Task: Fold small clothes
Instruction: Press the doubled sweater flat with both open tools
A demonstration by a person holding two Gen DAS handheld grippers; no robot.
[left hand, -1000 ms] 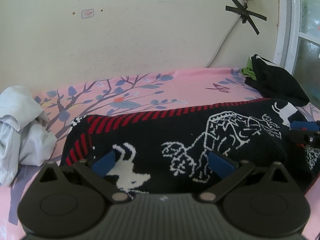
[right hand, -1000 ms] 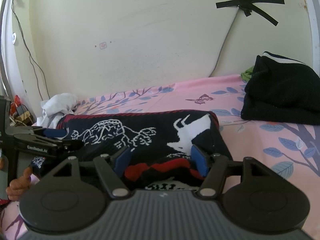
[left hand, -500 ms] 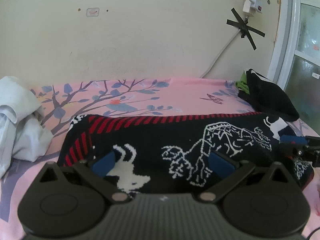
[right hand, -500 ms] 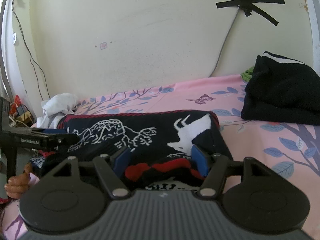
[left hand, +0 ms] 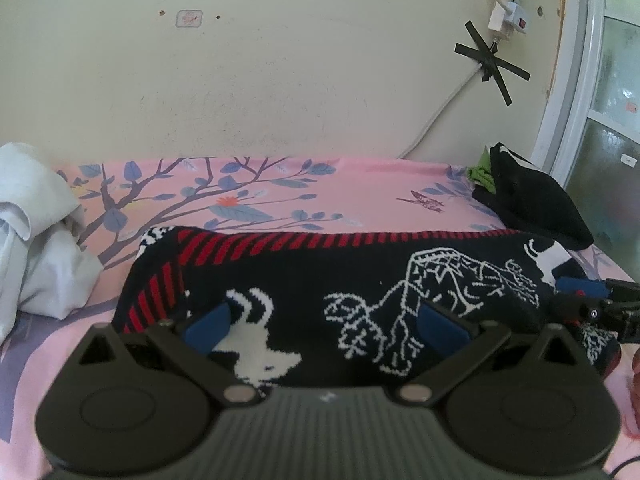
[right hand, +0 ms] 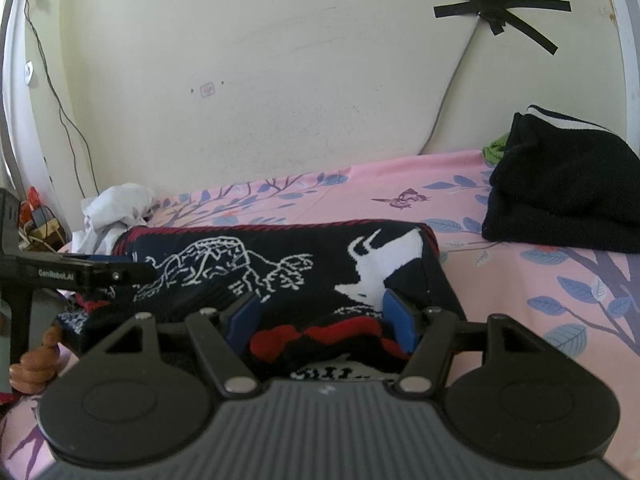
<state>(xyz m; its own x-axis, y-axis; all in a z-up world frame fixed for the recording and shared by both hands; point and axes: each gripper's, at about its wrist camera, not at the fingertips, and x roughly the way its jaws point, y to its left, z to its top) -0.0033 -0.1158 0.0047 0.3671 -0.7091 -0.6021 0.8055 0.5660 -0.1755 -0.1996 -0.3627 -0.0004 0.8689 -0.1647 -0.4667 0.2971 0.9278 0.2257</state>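
My right gripper (right hand: 326, 322) clamps the bunched knit sweater (right hand: 304, 264) hem. My left gripper (left hand: 324, 322) stays spread over it, near the bedsheet's (left hand: 360, 188) front edge.

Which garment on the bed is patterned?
The knit sweater between the grippers: dark with white animal figures and red stripes. The folded one is plain black, and the crumpled one plain white.

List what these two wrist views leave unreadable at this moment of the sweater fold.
- Near edge of the dark knit sweater: hidden under each gripper's own body, both views.
- Left gripper: whether its fingers press the knit is unclear.
- Right gripper: red hem lies between its fingers; contact unclear.
- Green garment: mostly behind the black folded pile.
- Wall sticker: too small.
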